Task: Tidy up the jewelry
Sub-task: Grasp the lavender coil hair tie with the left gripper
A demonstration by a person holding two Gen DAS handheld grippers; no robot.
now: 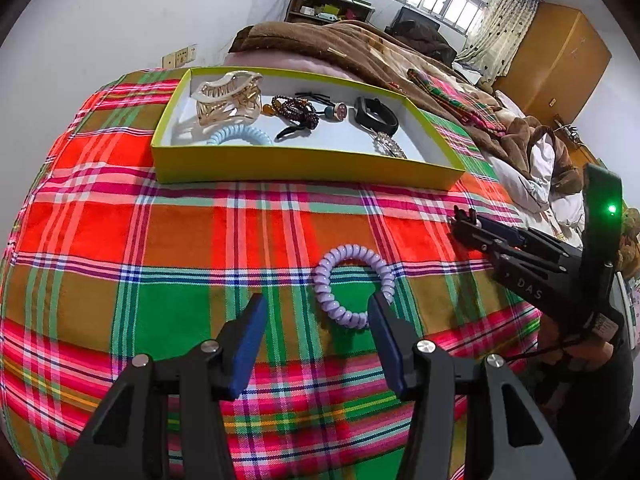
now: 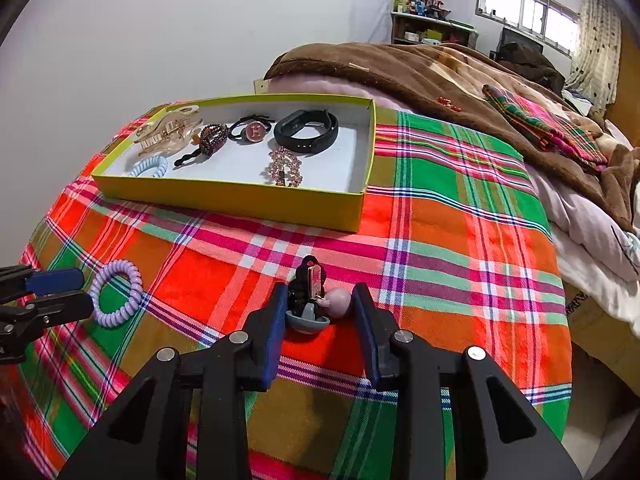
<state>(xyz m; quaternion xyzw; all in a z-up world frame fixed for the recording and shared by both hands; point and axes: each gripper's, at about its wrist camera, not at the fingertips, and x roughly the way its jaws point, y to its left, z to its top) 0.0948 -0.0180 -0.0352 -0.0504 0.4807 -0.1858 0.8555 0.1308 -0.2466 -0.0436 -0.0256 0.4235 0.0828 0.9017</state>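
Item 1, right gripper (image 2: 320,312): I am tilting it steeply down at the plaid cloth (image 2: 432,216), well in front of the yellow-green box (image 2: 240,204). Its blue-padded jaws are standing partly apart, bracketing a charm hair tie (image 2: 314,300): a black knotted elastic with a shiny rectangular tag, a grey dish-shaped piece and a smooth mauve bead. The left pad is sitting against the grey piece and the right pad close to the bead; I cannot tell whether they are pressing.

Item 2, left gripper (image 1: 318,308): I am angling it down likewise, jaws wide apart and holding nothing. Its right fingertip is overlapping the rim of the lilac spiral hair tie (image 1: 352,284), a glossy coiled plastic ring lying flat on the cloth, in front of the box.

Item 3, the box: shallow cardboard tray, white inside, lying on the woven plaid cloth. Inside it are sitting a translucent amber claw clip (image 2: 168,132), a pale blue spiral tie (image 2: 150,168), a dark beaded bracelet (image 2: 214,138), a black elastic with a round red "H" button (image 2: 256,130), a black rubbery wristband (image 2: 308,132) and a pink rhinestone clip (image 2: 285,168).

Item 4: a brown fleece blanket (image 2: 400,68) is lying behind the box.
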